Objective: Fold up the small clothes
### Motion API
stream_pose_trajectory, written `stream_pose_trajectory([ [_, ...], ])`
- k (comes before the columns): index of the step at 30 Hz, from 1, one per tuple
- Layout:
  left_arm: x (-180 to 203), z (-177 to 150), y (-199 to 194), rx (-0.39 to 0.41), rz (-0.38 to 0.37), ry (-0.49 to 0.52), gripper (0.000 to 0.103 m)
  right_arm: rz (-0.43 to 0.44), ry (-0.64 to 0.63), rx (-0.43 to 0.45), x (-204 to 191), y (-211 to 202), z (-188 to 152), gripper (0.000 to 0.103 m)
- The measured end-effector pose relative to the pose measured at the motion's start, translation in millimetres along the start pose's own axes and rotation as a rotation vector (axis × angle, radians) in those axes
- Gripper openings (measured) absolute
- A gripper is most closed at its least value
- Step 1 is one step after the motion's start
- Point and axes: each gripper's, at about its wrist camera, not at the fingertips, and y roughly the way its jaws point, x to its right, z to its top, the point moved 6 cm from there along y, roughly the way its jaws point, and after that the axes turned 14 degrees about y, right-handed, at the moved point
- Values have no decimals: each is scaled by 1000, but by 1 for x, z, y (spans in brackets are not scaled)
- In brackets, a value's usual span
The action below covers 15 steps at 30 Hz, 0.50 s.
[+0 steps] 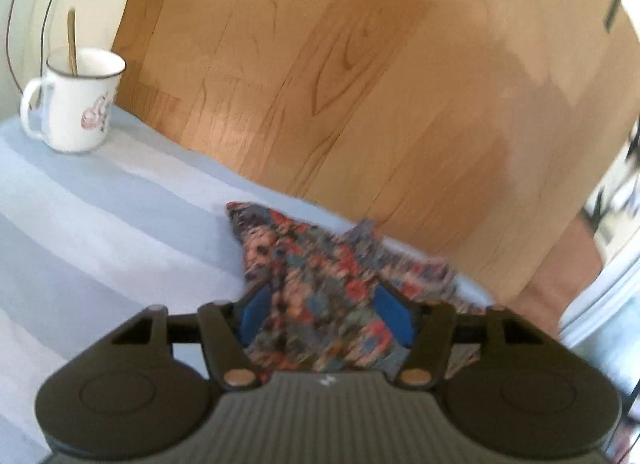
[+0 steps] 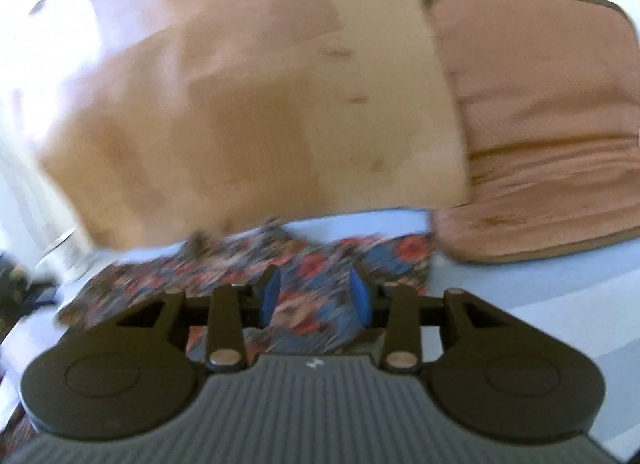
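A small floral-print garment point(image 1: 320, 264) in red, blue and grey lies on the light blue striped cloth point(image 1: 100, 216) near the table's far edge. My left gripper point(image 1: 326, 316) is open, its blue pads point(image 1: 256, 314) on either side of the fabric, just above it. In the right wrist view the same garment point(image 2: 320, 264) spreads left to right, blurred. My right gripper point(image 2: 316, 296) is open over it, blue pads point(image 2: 272, 292) apart with fabric between them.
A white enamel mug point(image 1: 76, 104) with a stick in it stands on the cloth at the far left. Wooden floor point(image 1: 360, 84) lies beyond the table edge. A brown chair cushion point(image 2: 540, 124) sits at the right, touching the table edge.
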Motion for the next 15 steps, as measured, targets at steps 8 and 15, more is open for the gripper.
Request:
stream_pose_trajectory([
  [8,35,-32,50,-174,205,259,18,-85,-2,-140,20,5,-52,15],
  [15,47,-27,0,-144,172,264,30,-116,17,-107,17,-37,-65,25],
])
